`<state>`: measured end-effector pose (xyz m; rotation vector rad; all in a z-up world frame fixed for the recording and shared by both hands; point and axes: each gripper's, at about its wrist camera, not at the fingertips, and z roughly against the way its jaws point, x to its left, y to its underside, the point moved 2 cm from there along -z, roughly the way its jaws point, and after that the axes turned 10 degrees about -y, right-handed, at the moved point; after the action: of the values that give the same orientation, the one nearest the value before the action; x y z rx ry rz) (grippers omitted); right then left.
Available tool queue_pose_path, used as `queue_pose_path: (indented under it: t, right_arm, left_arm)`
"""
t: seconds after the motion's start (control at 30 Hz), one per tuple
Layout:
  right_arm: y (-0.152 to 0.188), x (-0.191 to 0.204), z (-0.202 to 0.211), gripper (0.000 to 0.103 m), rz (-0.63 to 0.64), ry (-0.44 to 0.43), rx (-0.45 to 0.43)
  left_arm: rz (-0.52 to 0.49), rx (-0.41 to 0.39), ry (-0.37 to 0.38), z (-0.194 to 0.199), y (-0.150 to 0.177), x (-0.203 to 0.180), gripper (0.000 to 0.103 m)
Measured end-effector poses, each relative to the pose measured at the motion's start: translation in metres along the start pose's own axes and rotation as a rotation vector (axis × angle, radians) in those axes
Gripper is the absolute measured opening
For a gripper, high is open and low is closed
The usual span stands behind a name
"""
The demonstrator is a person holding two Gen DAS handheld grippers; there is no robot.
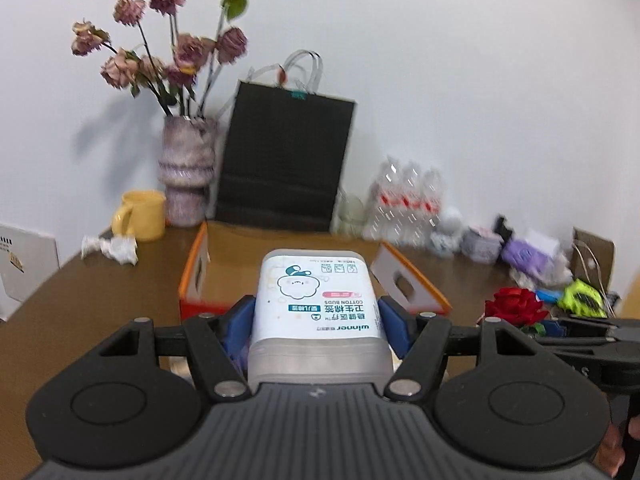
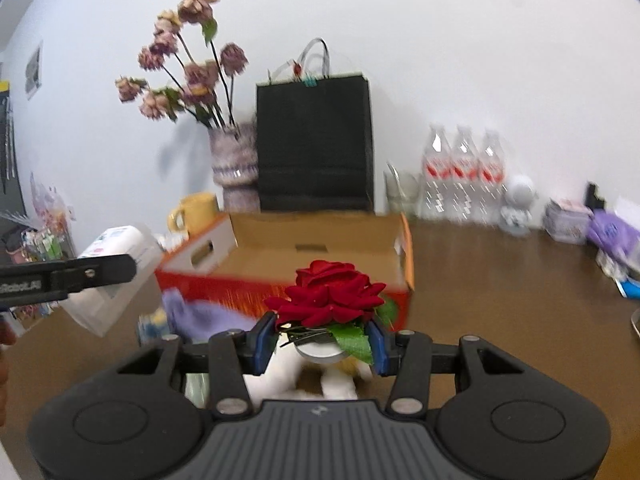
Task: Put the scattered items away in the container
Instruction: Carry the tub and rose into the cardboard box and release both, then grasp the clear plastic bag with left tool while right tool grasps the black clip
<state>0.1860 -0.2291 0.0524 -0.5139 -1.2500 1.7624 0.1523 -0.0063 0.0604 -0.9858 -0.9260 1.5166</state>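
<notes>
My left gripper (image 1: 316,320) is shut on a white cotton-bud box (image 1: 316,300) with a teal cartoon label, held in the air in front of the open orange cardboard box (image 1: 192,276). In the right wrist view the cotton-bud box (image 2: 120,256) hangs left of the cardboard box (image 2: 320,240). My right gripper (image 2: 320,340) is shut on a red fabric rose (image 2: 326,296) with green leaves, held just before the cardboard box's front wall. The rose also shows at the right of the left wrist view (image 1: 514,306).
On the brown table (image 2: 500,300): a black paper bag (image 2: 314,144), a vase of dried roses (image 2: 234,164), a yellow mug (image 2: 196,212), water bottles (image 2: 464,172), crumpled paper (image 1: 110,248), purple packets (image 2: 612,232). A purple cloth (image 2: 196,316) and white items lie under my right gripper.
</notes>
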Motion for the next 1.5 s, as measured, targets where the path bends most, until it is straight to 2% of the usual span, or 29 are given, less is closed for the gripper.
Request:
queue_pose_path:
  t: [0.13,0.3,0.5,0.67,0.8,0.83,0.87,0.9,0.93,1.1,1.5]
  right_arm:
    - [-0.032,0.001,-0.033,0.045,0.012,-0.014,-0.031]
    - [-0.058,-0.005,-0.091,0.045,-0.006,-0.028,-0.015]
    - [-0.060,-0.023,-0.156,0.045,-0.049,-0.013,0.062]
    - [-0.049,-0.036,-0.191,0.045,-0.055,0.006,0.132]
    - [-0.040,-0.037,-0.203,0.047,-0.038,0.005,0.182]
    - [-0.039,-0.036,-0.205,0.057,-0.033,0.008,0.196]
    - [-0.038,-0.036,-0.205,0.075,-0.030,0.020,0.209]
    - [-0.038,-0.036,-0.205,0.086,-0.025,0.036,0.213]
    - [-0.039,-0.035,-0.203,0.098,-0.018,0.053,0.209]
    - [-0.046,-0.036,-0.191,0.103,-0.029,0.069,0.191]
    - [-0.054,-0.026,-0.174,0.103,-0.002,0.060,0.168]
  left_arm:
    - [0.027,-0.019,-0.025,-0.038,-0.023,0.009,0.068]
    - [0.079,0.034,-0.047,-0.101,-0.035,0.025,0.068]
    - [0.112,0.090,-0.077,-0.166,-0.035,0.041,0.068]
    - [0.093,0.156,-0.087,-0.192,-0.023,0.046,0.068]
    - [0.068,0.192,-0.093,-0.198,-0.018,0.042,0.070]
    - [0.060,0.193,-0.092,-0.198,-0.017,0.040,0.081]
    - [0.046,0.186,-0.097,-0.196,-0.018,0.038,0.099]
    - [0.032,0.172,-0.111,-0.194,-0.019,0.036,0.103]
    - [0.017,0.154,-0.126,-0.190,-0.020,0.033,0.103]
    - [-0.056,0.119,-0.170,-0.179,-0.025,0.021,0.103]
    - [-0.016,0.106,-0.148,-0.166,-0.036,0.027,0.103]
